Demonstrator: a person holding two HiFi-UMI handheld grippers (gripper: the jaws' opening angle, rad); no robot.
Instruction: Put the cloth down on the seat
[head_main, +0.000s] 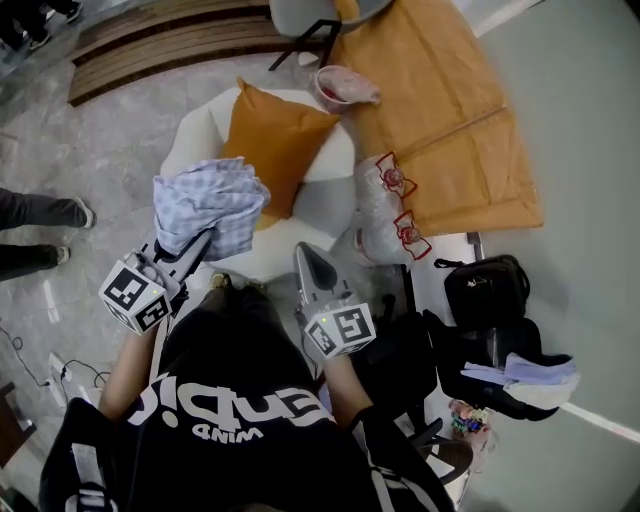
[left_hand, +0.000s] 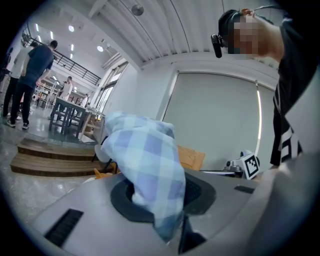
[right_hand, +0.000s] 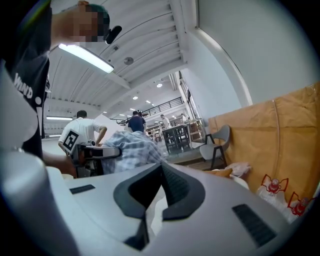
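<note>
Checked cloth (head_main: 210, 205), held over seat.
Left gripper (head_main: 203, 240) clenched on the cloth, bunched above the white seat's (head_main: 195, 125) front edge, beside its orange cushion (head_main: 275, 140); right gripper (head_main: 305, 255) at seat front, jaws together, empty.

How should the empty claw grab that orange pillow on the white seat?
Probably pinch the orange pillow by its right-hand corner, coming in from the right with the right claw. The pillow sits cornerwise on the white seat, so that thin corner pokes out free. The checkered cloth in the left claw crowds the near edge.
</note>
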